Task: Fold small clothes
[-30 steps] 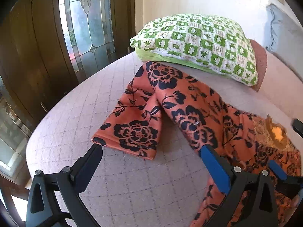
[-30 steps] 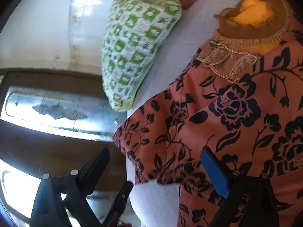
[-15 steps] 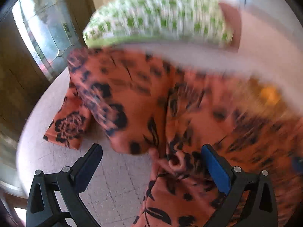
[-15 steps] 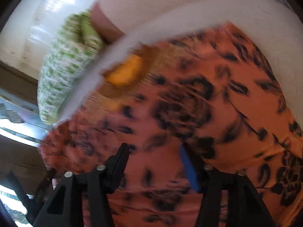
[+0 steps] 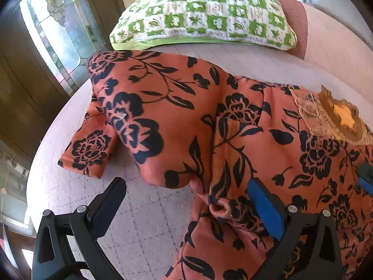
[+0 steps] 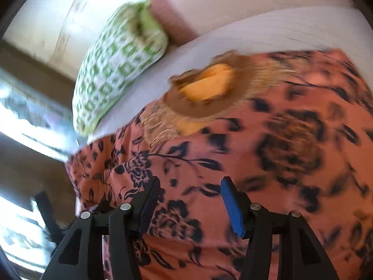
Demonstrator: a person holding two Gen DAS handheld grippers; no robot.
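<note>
Both hand-held grippers, left [image 5: 186, 200] and right [image 6: 191, 200], gape wide over the rumpled orange black-flowered garment [image 5: 233, 126].

The right wrist view is motion-blurred: the garment [image 6: 268, 151] print and the pillow [image 6: 116, 70] pattern smear. In the left wrist view, the garment [image 5: 209, 128] runs off the lower right edge, hiding its hem.

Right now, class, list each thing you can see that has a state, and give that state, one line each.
Dress: spread on the bed, sleeve folded, fabric bunched at the left gripper.
Pillow: lying flat beyond the dress.
Left gripper: open.
Right gripper: open, above the dress.
Window: closed.
</note>
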